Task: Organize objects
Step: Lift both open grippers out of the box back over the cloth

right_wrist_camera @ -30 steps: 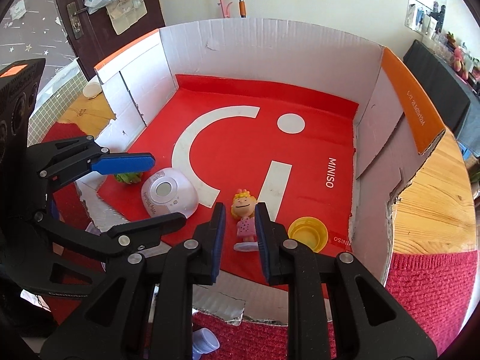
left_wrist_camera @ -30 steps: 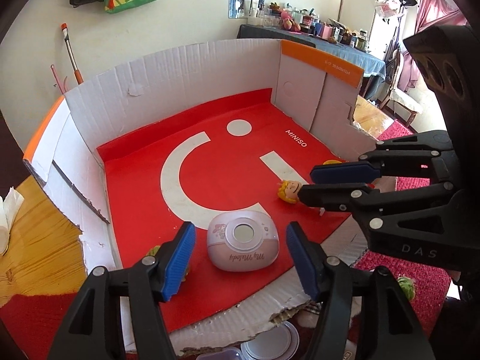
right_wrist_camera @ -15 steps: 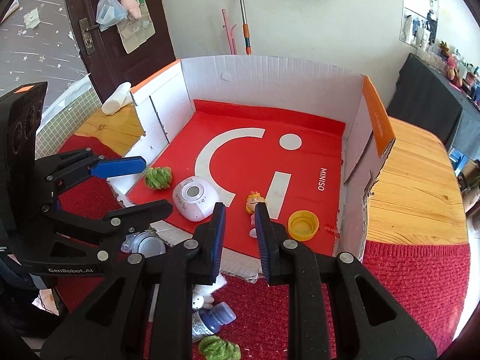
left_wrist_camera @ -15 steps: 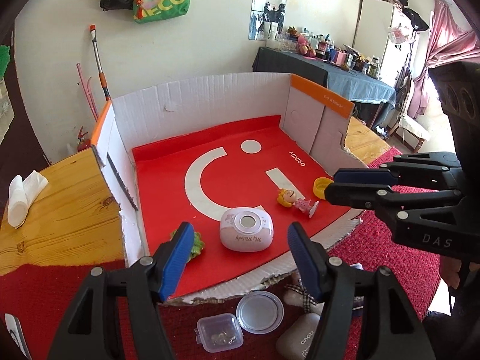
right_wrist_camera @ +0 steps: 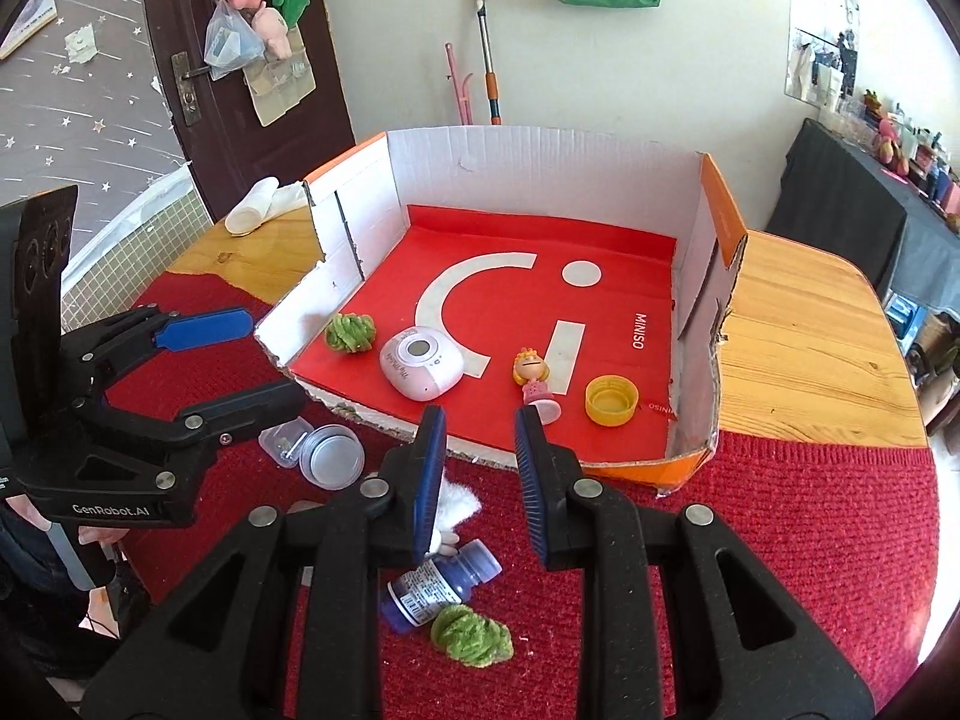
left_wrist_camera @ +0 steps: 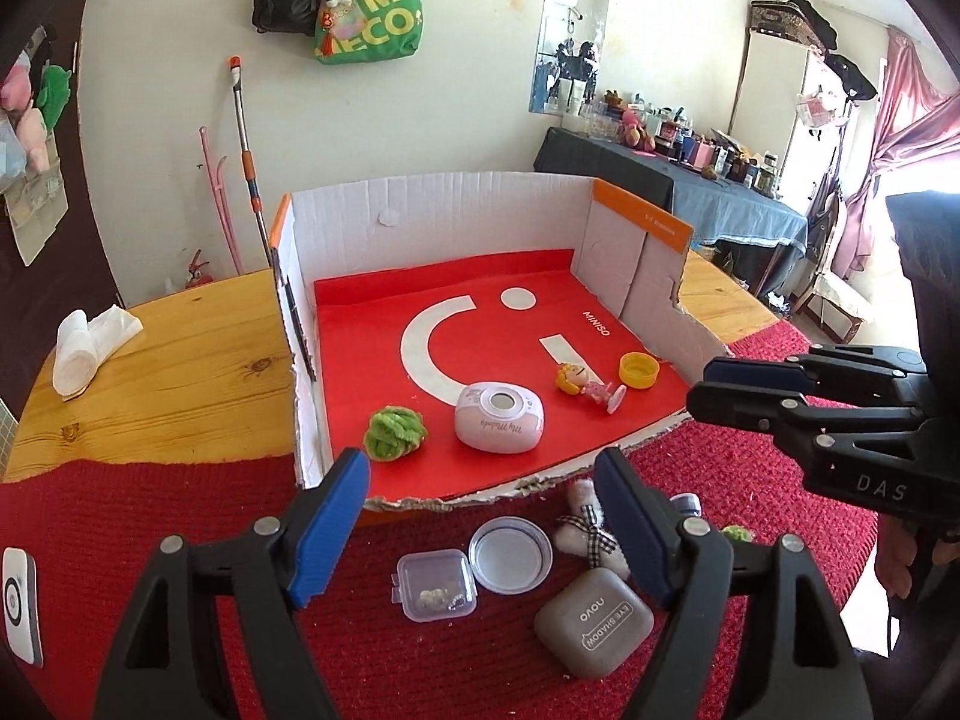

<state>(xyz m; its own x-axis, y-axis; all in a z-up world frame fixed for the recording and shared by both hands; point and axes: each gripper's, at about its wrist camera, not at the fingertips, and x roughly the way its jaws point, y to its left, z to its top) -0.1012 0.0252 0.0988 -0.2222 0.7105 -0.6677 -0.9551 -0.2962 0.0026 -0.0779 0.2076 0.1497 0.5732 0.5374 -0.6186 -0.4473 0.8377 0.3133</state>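
An open cardboard box with a red floor (left_wrist_camera: pixel 384 312) (right_wrist_camera: pixel 606 294) holds a pink device (left_wrist_camera: pixel 499 417) (right_wrist_camera: pixel 421 363), a green fuzzy ball (left_wrist_camera: pixel 394 433) (right_wrist_camera: pixel 350 332), a small doll (left_wrist_camera: pixel 585 382) (right_wrist_camera: pixel 534 378) and a yellow cap (left_wrist_camera: pixel 639 369) (right_wrist_camera: pixel 612 400). My left gripper (left_wrist_camera: pixel 483 531) is open and empty above the red cloth in front of the box. My right gripper (right_wrist_camera: pixel 480 474) is open and empty, jaws a narrow gap apart, near the box's front edge.
On the red cloth (right_wrist_camera: pixel 810 540) in front of the box lie a clear case (left_wrist_camera: pixel 436 585), a round lid (left_wrist_camera: pixel 510 554), a grey eye-shadow case (left_wrist_camera: pixel 594 621), a plush toy (left_wrist_camera: pixel 585 525), a purple bottle (right_wrist_camera: pixel 441 588) and a second green ball (right_wrist_camera: pixel 474 636). A rolled towel (left_wrist_camera: pixel 84 342) lies on the wooden table.
Both grippers have pulled back out of the box toward me. The items on the cloth in front have come into view. The things in the box have not moved.
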